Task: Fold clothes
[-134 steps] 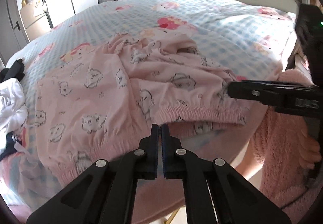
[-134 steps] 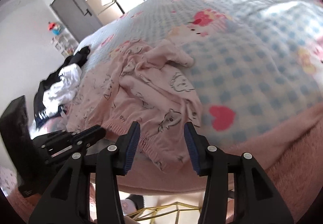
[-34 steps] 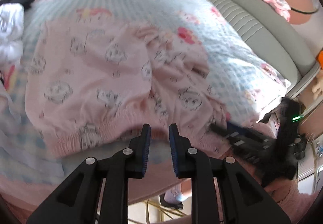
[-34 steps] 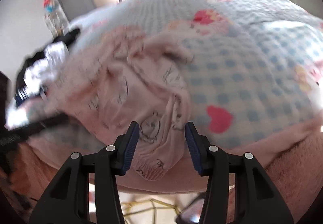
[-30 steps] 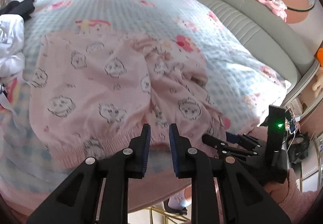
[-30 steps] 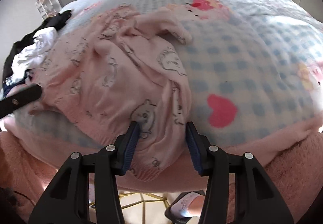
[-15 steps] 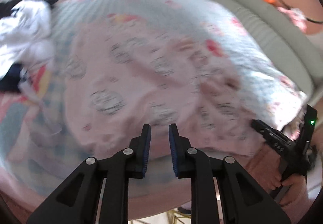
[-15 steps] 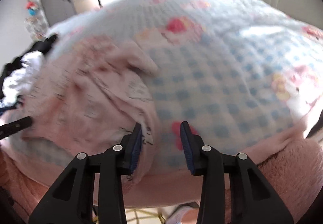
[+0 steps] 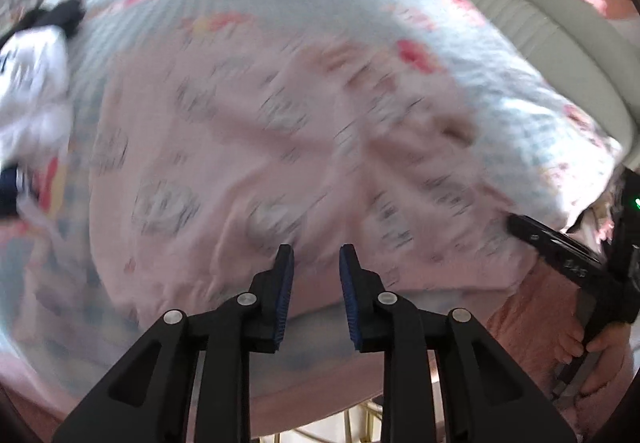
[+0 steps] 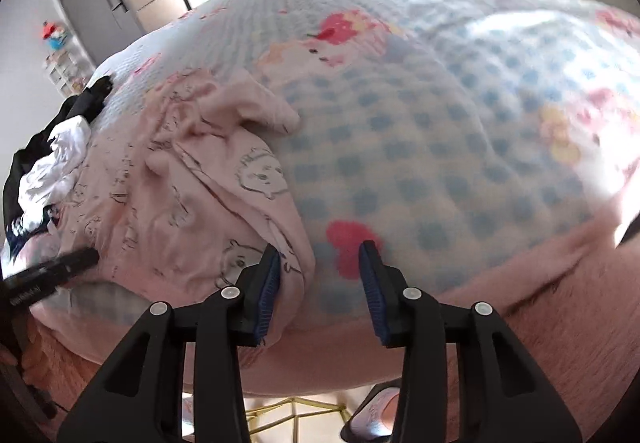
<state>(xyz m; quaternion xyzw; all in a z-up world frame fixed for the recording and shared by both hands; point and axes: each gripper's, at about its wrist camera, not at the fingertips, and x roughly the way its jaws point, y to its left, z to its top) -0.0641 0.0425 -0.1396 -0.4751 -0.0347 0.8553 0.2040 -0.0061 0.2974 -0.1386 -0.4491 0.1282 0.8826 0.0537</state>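
L gripper point(image 9: 313, 285): black w/ blue-padded fingers, now parting wider than a sec ago, nothing between them, hovering at the near hem of the pale pink cartoon-print pyjama garment point(image 9: 256, 147). R gripper point(image 10: 318, 285): fingers apart, garment's side edge just inside the left pad, not pinched. Garment lies spread but rumpled on the blue-check cartoon bedspread point(image 10: 460, 131) near the bed's edge. Judgement: both have let go; regrasp comes next, no fold made yet. Farther off, a white-and-black clothes heap point(image 10: 52, 155).

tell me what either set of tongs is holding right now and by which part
Nothing is held. The left tongs are opening, with nothing between them, above the pink pajama garment. The right tongs stand open over its right edge without pinching it.
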